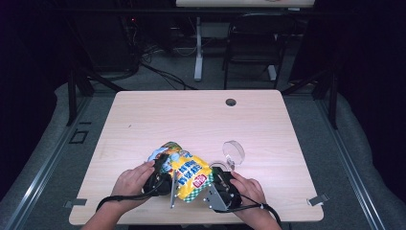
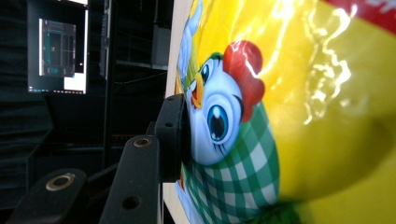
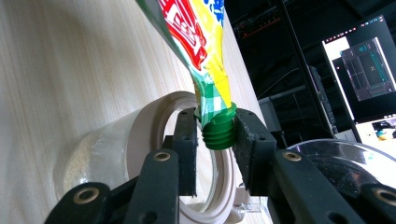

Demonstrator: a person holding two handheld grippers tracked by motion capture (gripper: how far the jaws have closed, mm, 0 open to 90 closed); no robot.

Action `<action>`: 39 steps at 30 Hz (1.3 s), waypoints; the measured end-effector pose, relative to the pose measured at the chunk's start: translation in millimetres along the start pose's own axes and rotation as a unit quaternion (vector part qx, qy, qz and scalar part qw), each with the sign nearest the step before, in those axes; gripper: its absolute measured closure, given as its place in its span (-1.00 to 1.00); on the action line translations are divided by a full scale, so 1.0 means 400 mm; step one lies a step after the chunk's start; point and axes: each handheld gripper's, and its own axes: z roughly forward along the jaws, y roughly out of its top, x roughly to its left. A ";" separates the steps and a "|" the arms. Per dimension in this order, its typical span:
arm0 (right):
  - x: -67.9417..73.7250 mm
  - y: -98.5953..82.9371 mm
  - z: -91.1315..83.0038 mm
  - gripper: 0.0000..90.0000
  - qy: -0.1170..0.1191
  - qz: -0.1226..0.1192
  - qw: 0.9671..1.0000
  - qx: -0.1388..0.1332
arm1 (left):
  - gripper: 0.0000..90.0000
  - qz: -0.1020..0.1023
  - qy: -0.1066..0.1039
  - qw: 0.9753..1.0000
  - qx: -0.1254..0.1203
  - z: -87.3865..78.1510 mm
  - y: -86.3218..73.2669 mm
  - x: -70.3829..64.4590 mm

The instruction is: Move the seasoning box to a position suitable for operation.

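1. The right gripper (image 3: 218, 140) is seen with its jaws clamped on the green threaded spout (image 3: 219, 132) of a glossy pouch (image 3: 194, 35); the ribbed plastic neck is pinched between the two black pads.
2. The left gripper (image 2: 175, 137) is pressed against the opposite end of the pouch (image 2: 299, 116): one black jaw lies flat on the printed film, while the other is hidden behind the pouch, so a grip on it cannot be confirmed.
3. The pouch (image 1: 186, 170) is held between the two grippers, near the front edge of the worktop (image 1: 191, 120); its film is shiny and wrinkled, yellow with a green-and-white check, a red label and a cartoon bird (image 2: 219, 112).
4. A glass jar (image 3: 116, 154) lies on its side just behind the right jaws, with a pale ring at its mouth; it is partly blocked by the jaws and spout.
5. A round transparent lid (image 1: 233, 152) rests on the worktop just beyond the right hand (image 1: 249, 188).
6. The left hand (image 1: 131, 184) is set at the pouch's left end.
7. The worktop is of pale wood-grain laminate with a round cable hole (image 1: 231, 102) near its far edge.
8. A dark chair (image 1: 253, 45) and lit monitors (image 3: 369, 65) stand beyond.
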 end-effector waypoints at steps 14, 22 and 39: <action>-0.001 0.001 0.001 0.55 0.001 0.009 1.000 -0.005 | 0.40 0.016 0.004 1.000 0.003 -0.003 0.000 0.011; 0.000 0.003 -0.001 0.57 0.001 0.012 1.000 -0.001 | 0.40 0.032 0.016 0.999 0.005 -0.006 0.005 0.015; -0.001 0.003 -0.002 0.57 0.008 0.033 0.999 -0.004 | 0.40 0.060 0.039 0.997 0.007 -0.008 0.011 0.023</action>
